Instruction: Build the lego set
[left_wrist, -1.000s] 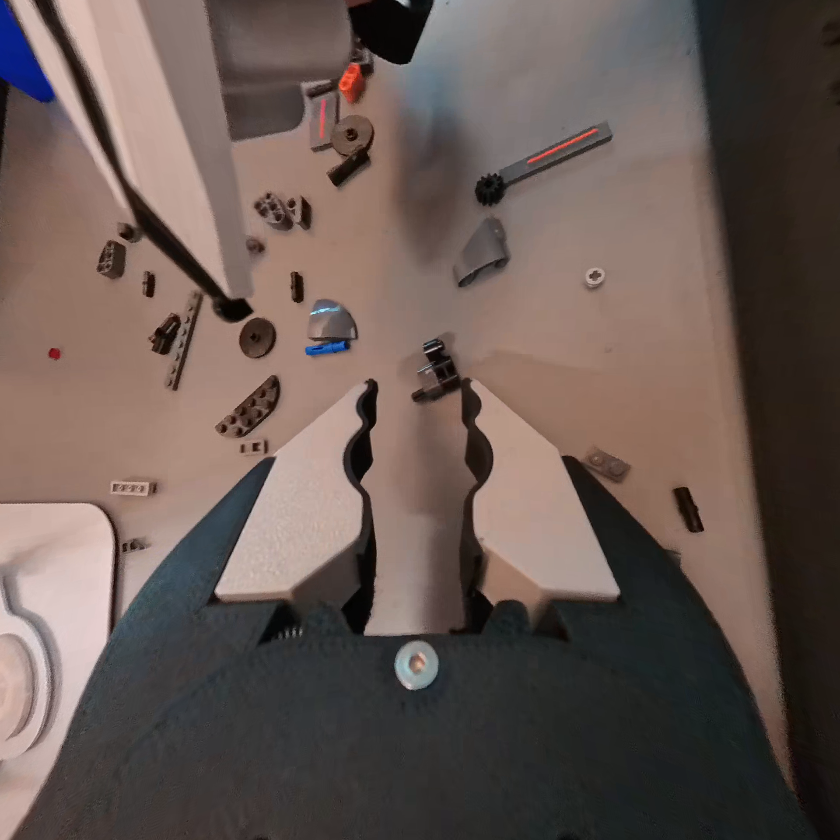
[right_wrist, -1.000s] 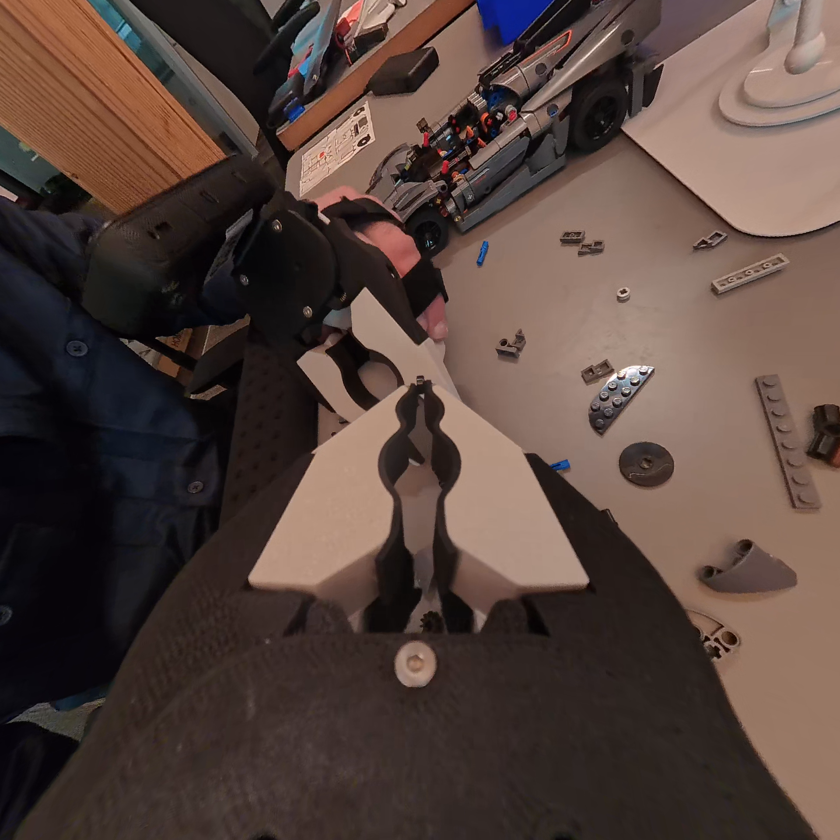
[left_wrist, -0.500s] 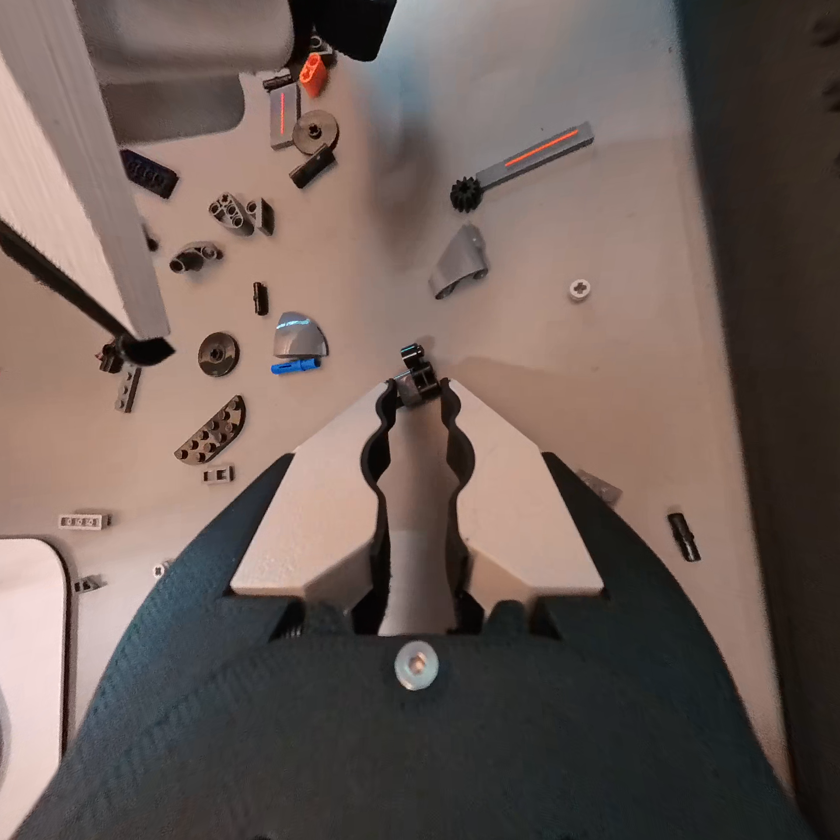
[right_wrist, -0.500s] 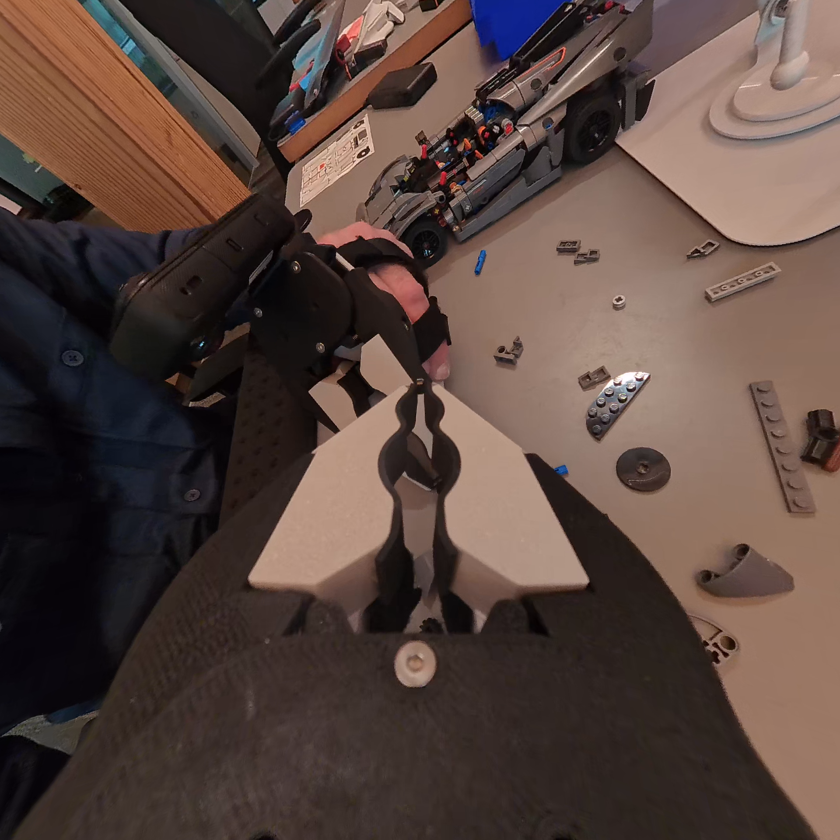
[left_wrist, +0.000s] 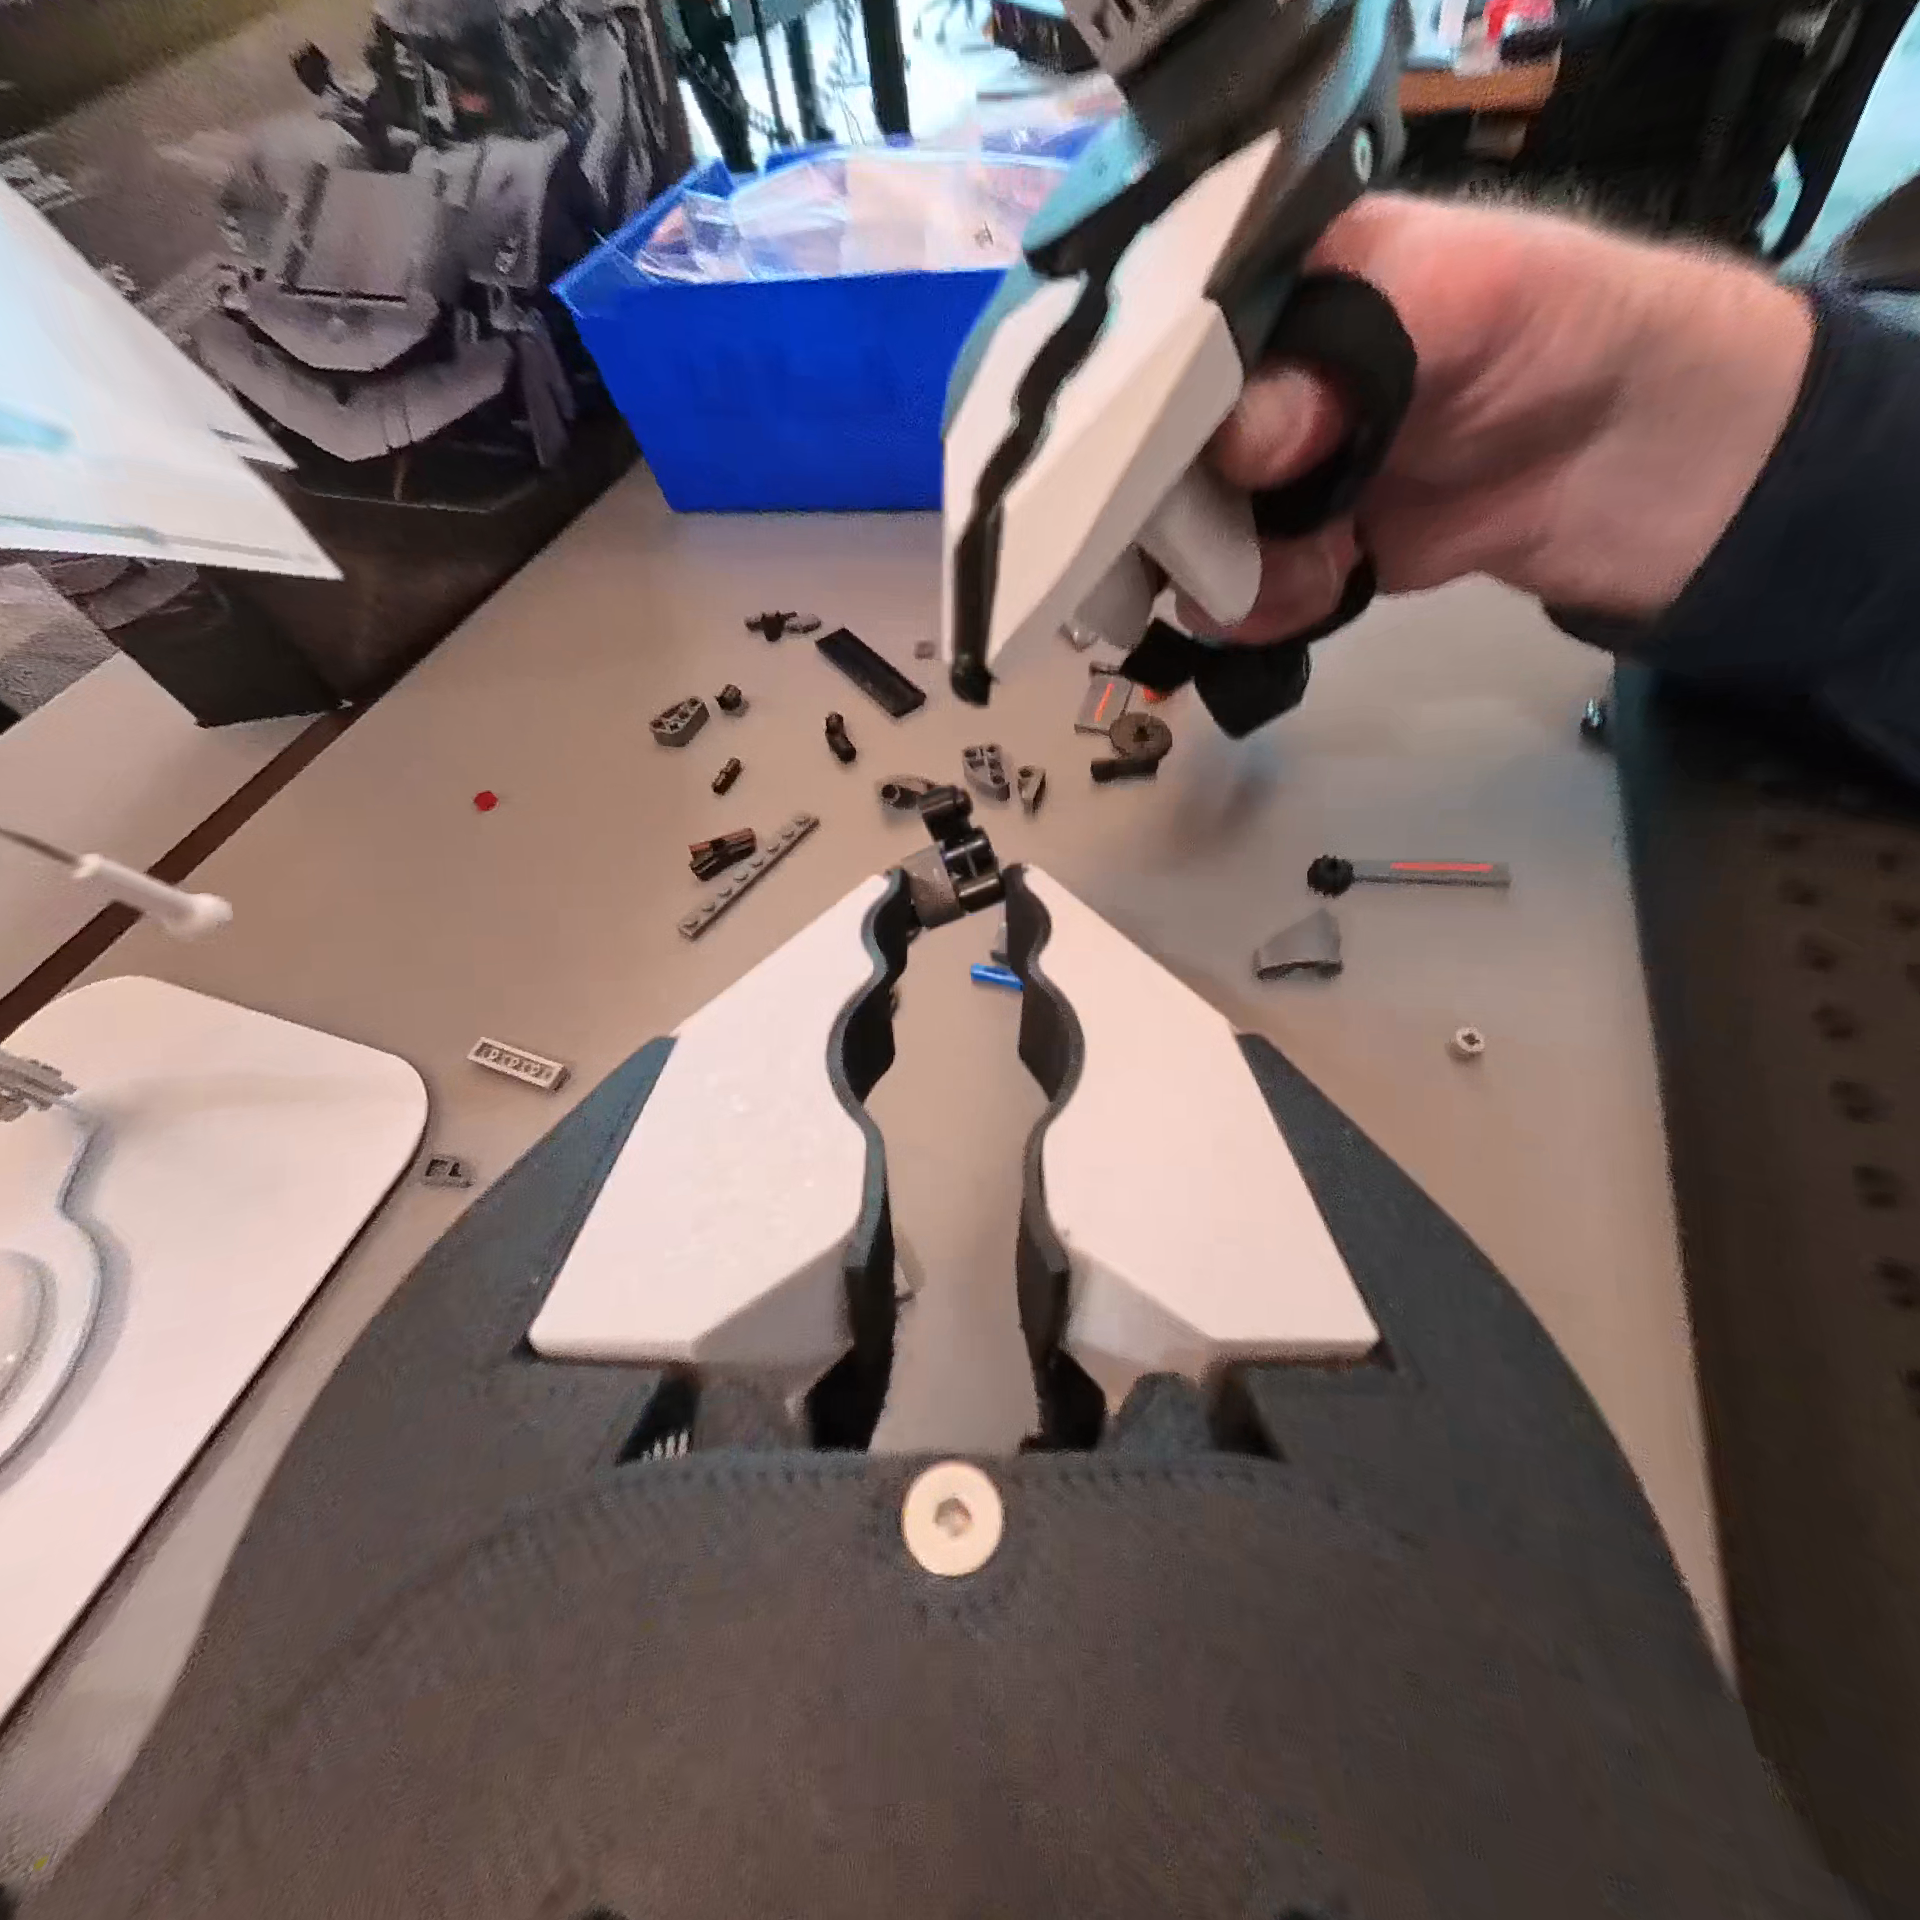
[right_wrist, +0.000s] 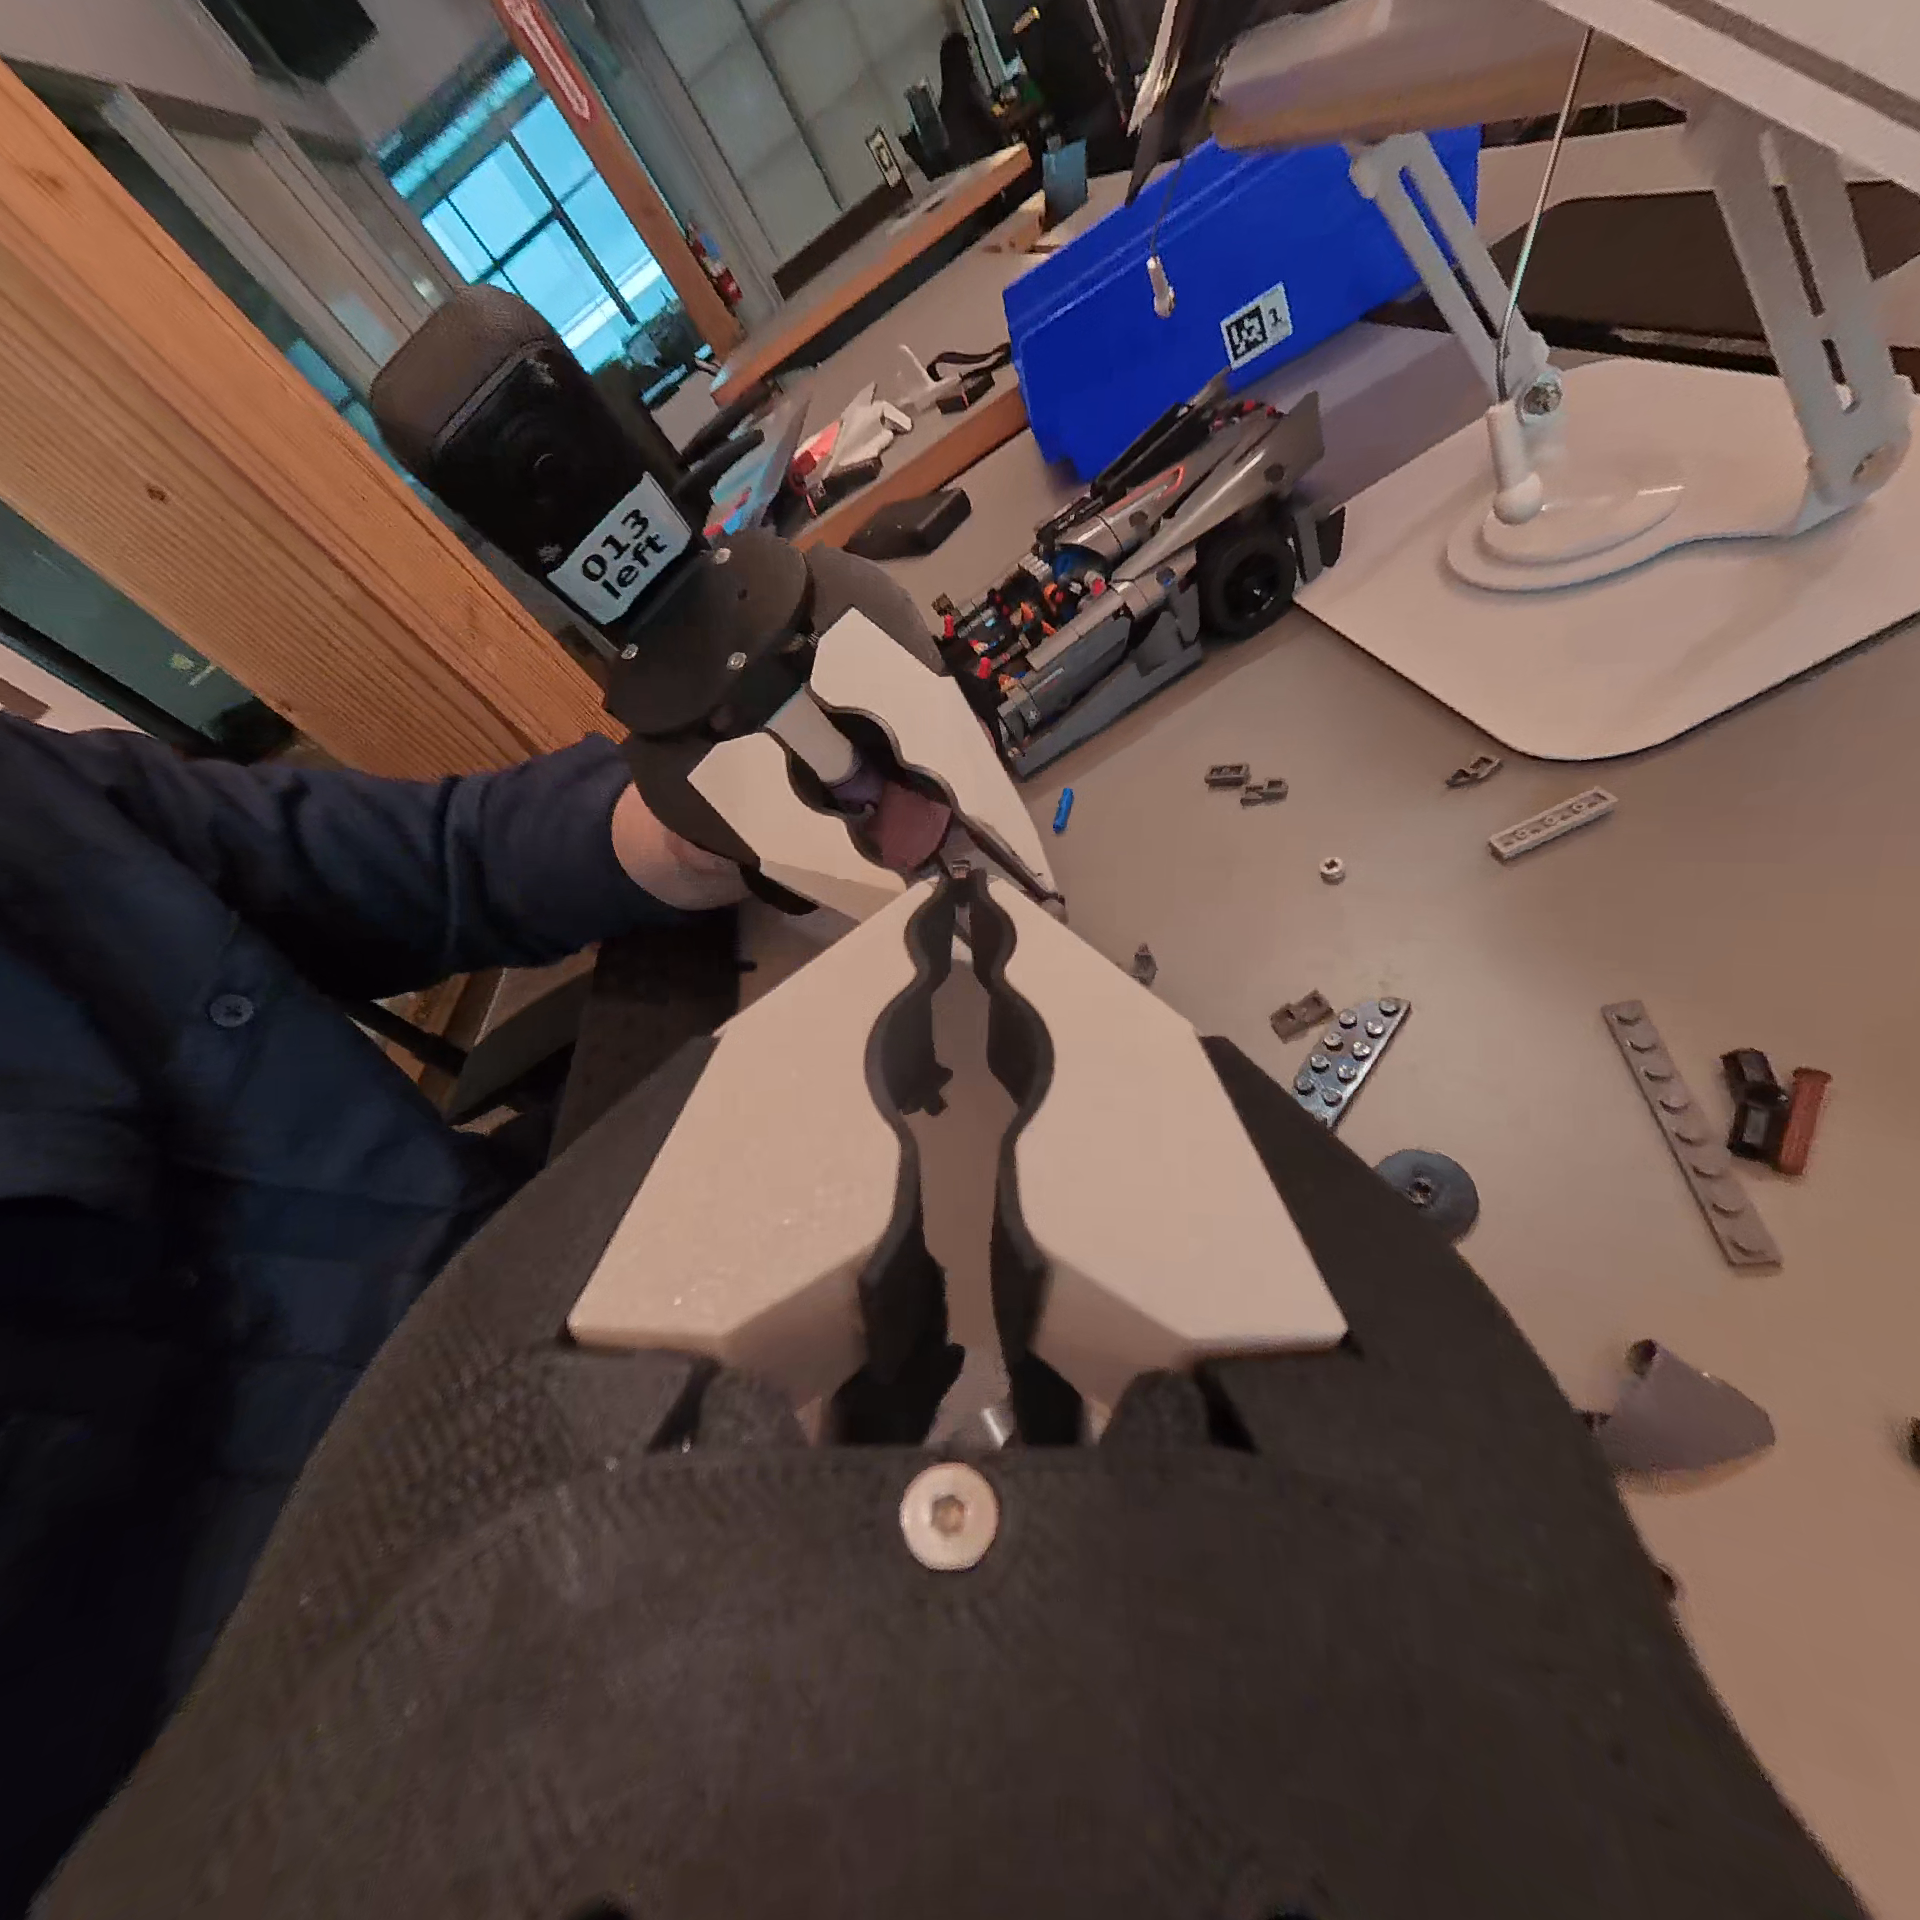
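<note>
Left claw (left_wrist: 948, 894) clamps a small black-and-grey connector piece (left_wrist: 951, 868) up above the grey worktop (left_wrist: 520, 883).
Right claw (left_wrist: 971, 675) pinched tight on a tiny black pin (left_wrist: 971, 681); loose bricks scattered below.

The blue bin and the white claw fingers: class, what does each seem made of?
Blue bin: likely moulded plastic, smooth walls with a slight sheen. Left claw fingers: probably printed plastic, matt white with a fine grainy surface.
</note>
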